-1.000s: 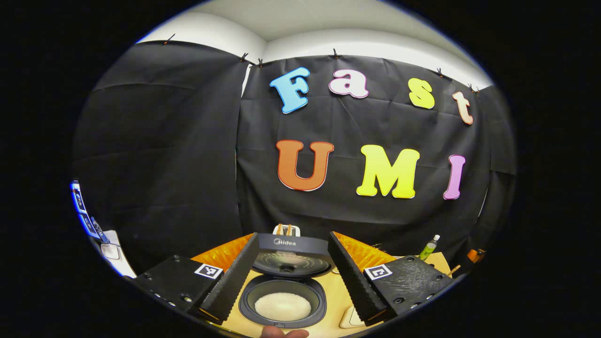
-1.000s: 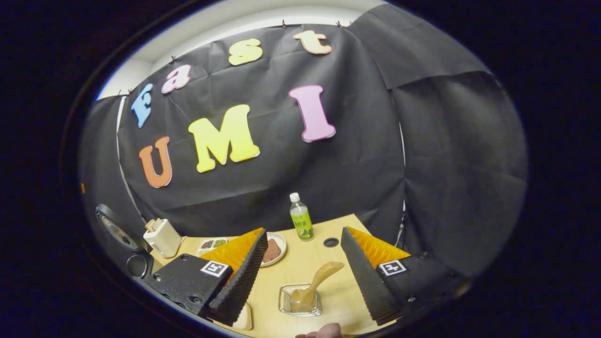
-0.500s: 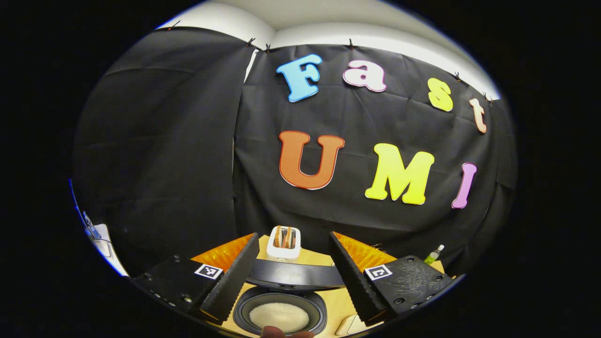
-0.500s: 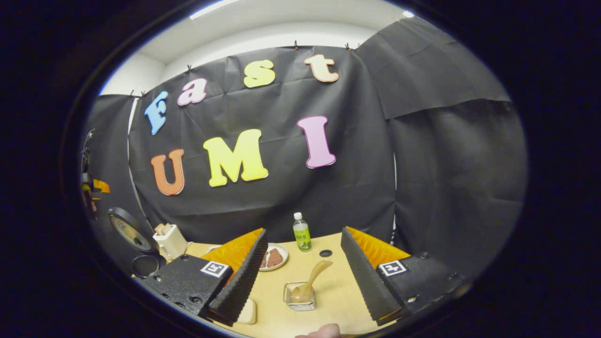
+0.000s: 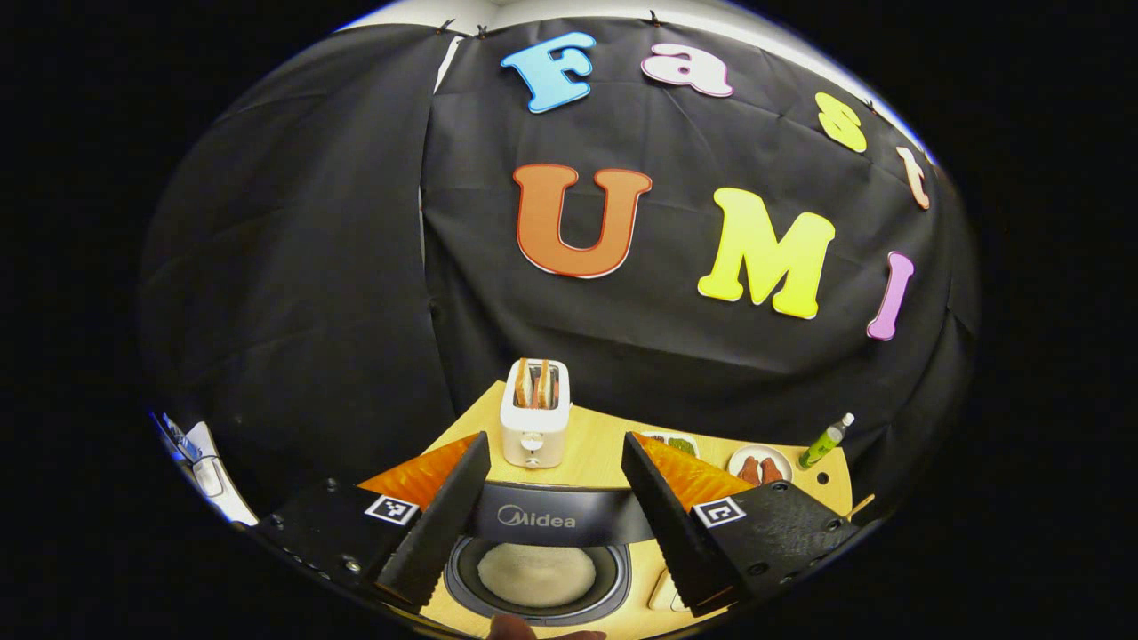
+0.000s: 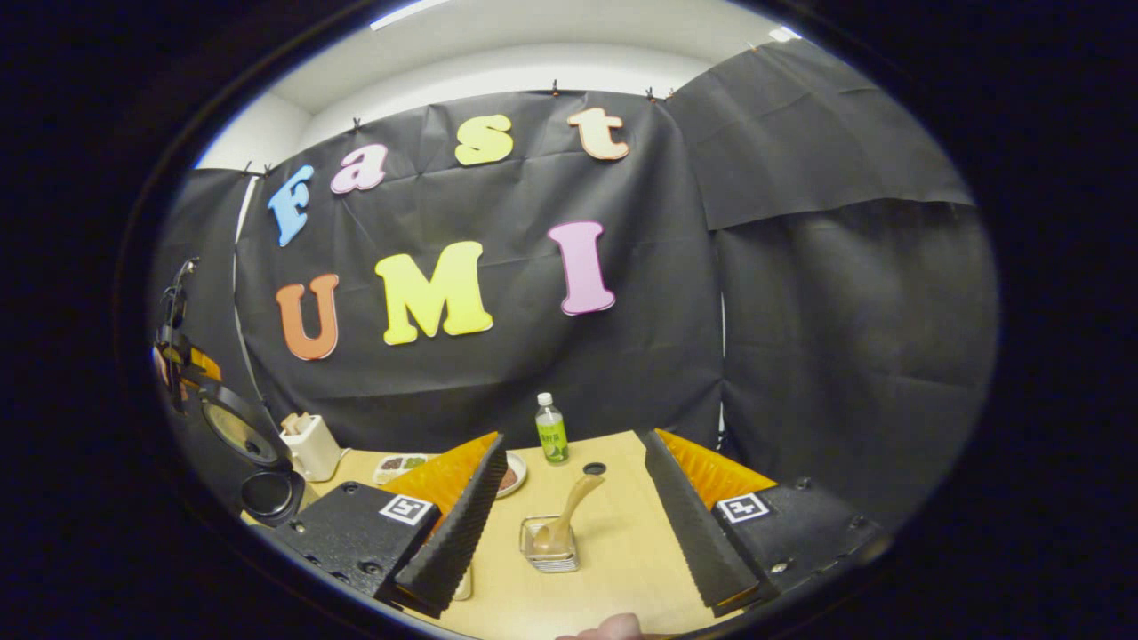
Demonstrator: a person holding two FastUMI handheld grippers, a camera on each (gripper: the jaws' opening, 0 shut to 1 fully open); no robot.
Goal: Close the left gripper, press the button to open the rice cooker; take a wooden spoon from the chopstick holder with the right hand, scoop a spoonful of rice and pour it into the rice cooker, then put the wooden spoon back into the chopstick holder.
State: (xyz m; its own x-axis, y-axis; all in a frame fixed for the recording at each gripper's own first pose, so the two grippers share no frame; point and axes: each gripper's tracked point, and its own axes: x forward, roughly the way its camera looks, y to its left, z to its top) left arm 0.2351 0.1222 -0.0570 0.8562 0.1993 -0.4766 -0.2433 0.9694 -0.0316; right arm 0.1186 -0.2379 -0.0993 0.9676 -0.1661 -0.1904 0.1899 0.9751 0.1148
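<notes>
The dark round rice cooker point(image 5: 537, 569) sits at the bottom centre of the left gripper view, lid up, pale rice in its pot. The left gripper point(image 5: 553, 516), fingers apart and holding nothing, has tilted down over the last second, so the white toaster point(image 5: 534, 425) now shows above the lid. Lower centre of the right gripper view, the pale wooden spoon point(image 6: 567, 516) leans in the small wire chopstick holder point(image 6: 550, 548); the right gripper point(image 6: 573, 523), fingers apart and empty, has backed off. The task looks finished.
</notes>
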